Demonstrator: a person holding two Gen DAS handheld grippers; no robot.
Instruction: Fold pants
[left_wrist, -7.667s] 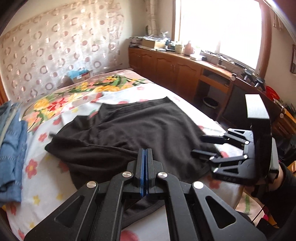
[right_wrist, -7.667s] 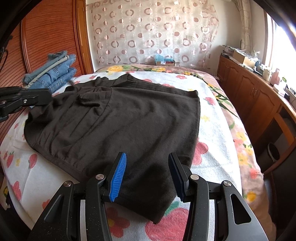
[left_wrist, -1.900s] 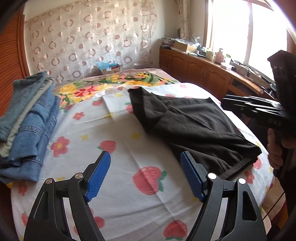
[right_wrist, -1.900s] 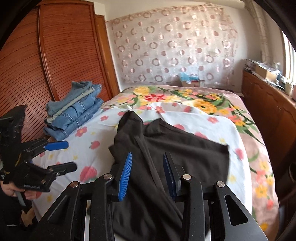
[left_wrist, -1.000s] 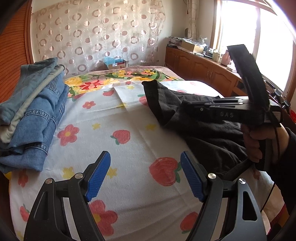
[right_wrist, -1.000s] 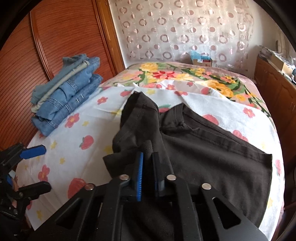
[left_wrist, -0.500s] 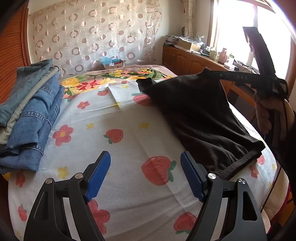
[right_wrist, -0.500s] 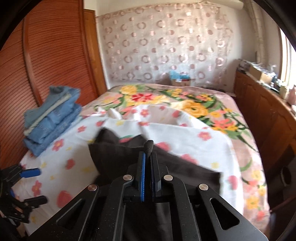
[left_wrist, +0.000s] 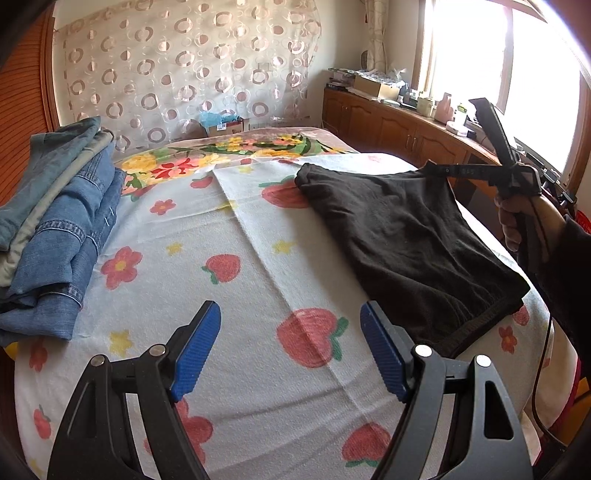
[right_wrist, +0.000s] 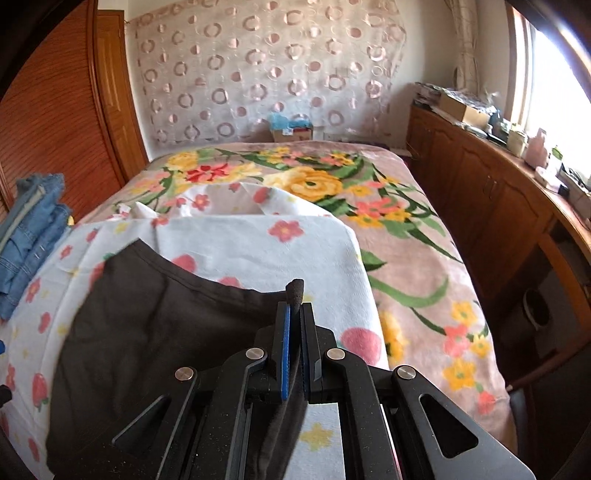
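Note:
The black pants (left_wrist: 402, 236) lie folded on the right side of the bed, on a white strawberry-print sheet (left_wrist: 258, 266). My right gripper (right_wrist: 294, 314) is shut on a corner of the black pants (right_wrist: 155, 332) and holds that corner up over the bed's right edge; it also shows in the left wrist view (left_wrist: 430, 170). My left gripper (left_wrist: 290, 347) is open and empty, low over the sheet near the front edge, left of the pants.
A stack of folded blue jeans (left_wrist: 55, 221) sits at the bed's left side. A floral blanket (right_wrist: 332, 184) covers the far end. A wooden cabinet (right_wrist: 498, 192) with clutter runs along the right wall under the window. A wooden wardrobe (right_wrist: 55, 110) stands left.
My right gripper closed on the pants' left part and carried it up and to the right, over the other half. The left gripper stayed open and nearly still.

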